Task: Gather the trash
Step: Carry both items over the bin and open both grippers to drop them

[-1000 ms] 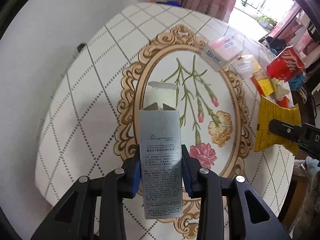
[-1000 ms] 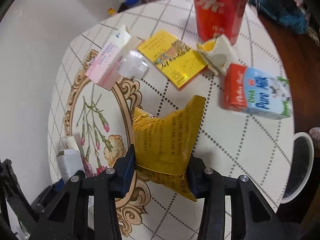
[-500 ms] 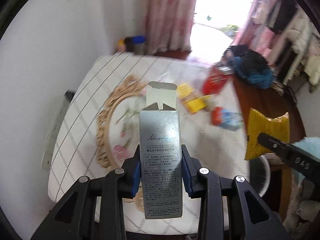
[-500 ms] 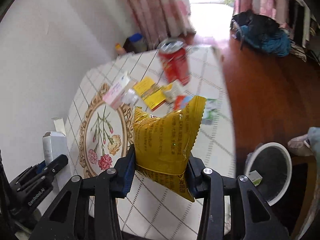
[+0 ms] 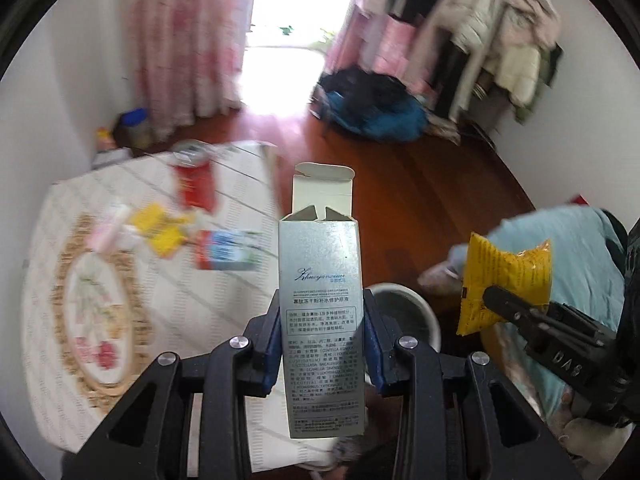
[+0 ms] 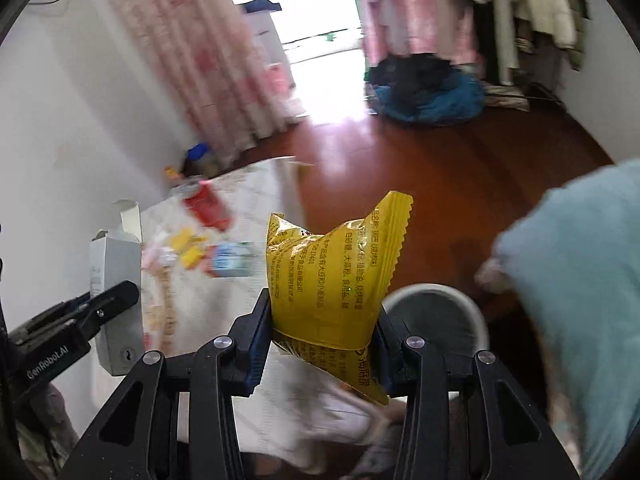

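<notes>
My left gripper (image 5: 322, 344) is shut on a tall silver carton (image 5: 320, 280) with its top flap open, held upright in the air. My right gripper (image 6: 324, 344) is shut on a crumpled yellow snack bag (image 6: 332, 276). The bag also shows in the left wrist view (image 5: 506, 276), and the carton in the right wrist view (image 6: 116, 280). A white round bin (image 6: 440, 308) stands on the floor just beyond and below both grippers; it also shows in the left wrist view (image 5: 404, 312).
The table with the patterned cloth (image 5: 140, 320) lies to the left. On it are a red can (image 5: 196, 184), a milk carton (image 5: 228, 250), yellow packets (image 5: 160, 228) and a pink box (image 5: 110, 226). A light blue cloth (image 6: 580, 300) is at the right. Red wooden floor (image 6: 440, 172) lies beyond.
Both grippers have lifted away from the table and swung right with their loads. The white bin has come into view just ahead of them.
</notes>
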Demonstrator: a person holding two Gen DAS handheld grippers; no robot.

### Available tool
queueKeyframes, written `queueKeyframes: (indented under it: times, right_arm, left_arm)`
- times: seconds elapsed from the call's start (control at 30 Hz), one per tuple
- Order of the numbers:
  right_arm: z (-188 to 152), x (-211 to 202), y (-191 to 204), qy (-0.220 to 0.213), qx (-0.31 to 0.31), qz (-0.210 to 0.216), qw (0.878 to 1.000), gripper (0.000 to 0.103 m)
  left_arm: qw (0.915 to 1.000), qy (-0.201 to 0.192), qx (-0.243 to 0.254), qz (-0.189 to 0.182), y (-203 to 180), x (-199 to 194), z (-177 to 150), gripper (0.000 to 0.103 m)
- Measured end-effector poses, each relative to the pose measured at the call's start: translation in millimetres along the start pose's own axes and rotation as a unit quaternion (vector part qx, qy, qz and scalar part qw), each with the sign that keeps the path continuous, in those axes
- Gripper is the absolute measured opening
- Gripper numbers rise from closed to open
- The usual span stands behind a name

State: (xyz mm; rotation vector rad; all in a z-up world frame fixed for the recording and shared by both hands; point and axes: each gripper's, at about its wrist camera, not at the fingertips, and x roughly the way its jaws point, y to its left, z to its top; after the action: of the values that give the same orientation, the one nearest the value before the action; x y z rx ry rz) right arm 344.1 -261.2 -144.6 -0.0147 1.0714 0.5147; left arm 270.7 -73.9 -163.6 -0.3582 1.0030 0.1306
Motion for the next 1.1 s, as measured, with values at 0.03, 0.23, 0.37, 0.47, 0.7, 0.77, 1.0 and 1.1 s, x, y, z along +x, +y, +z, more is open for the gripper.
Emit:
queueKeyframes:
  times: [0.03, 0.23, 0.37, 0.47, 0.7, 0.77, 1.0, 1.1]
  right_arm:
    - [-2.4, 1.9, -14.4, 0.004, 0.004, -0.013, 1.0, 0.045]
    - [-23.6, 44.0, -91.9, 0.057, 0.01, -0.095, 0.994, 0.045]
    - [-38.6, 84.7, -129.3, 0.098, 0.016, -0.122, 0.988, 0.045]
    - [-46.6, 107.2, -149.4, 0.12, 0.021, -0.132, 0.984, 0.045]
    - [-50.5, 142.5, -176.2, 0.15, 0.029, -0.143, 0.978, 0.045]
    - [-50.7, 148.9, -179.3, 0.154, 0.032, -0.143, 0.977, 0.046]
    - [-53.6, 164.3, -180.8, 0.166, 0.049, -0.151, 0.973, 0.057]
    - [-55.4, 165.2, -180.4, 0.166, 0.052, -0.151, 0.973, 0.088]
  left_arm:
    - [0.9999, 0.01, 0.002, -0.007, -6.5, 10.7, 0.5, 0.031]
    - [0.9937, 0.099, 0.013, -0.051, -49.4, 100.4, -9.4, 0.031]
    - [0.9841, 0.159, 0.016, -0.076, -75.3, 154.5, -19.2, 0.031]
    - [0.9775, 0.19, 0.013, -0.091, -87.7, 183.0, -24.9, 0.031]
    - [0.9688, 0.228, 0.019, -0.095, -96.6, 219.5, -23.5, 0.041]
    - [0.9687, 0.229, 0.017, -0.095, -95.6, 222.4, -21.9, 0.07]
    - [0.9727, 0.216, 0.014, -0.083, -83.8, 221.1, -16.4, 0.097]
    - [0.9771, 0.202, 0.023, -0.063, -80.0, 212.9, -16.2, 0.097]
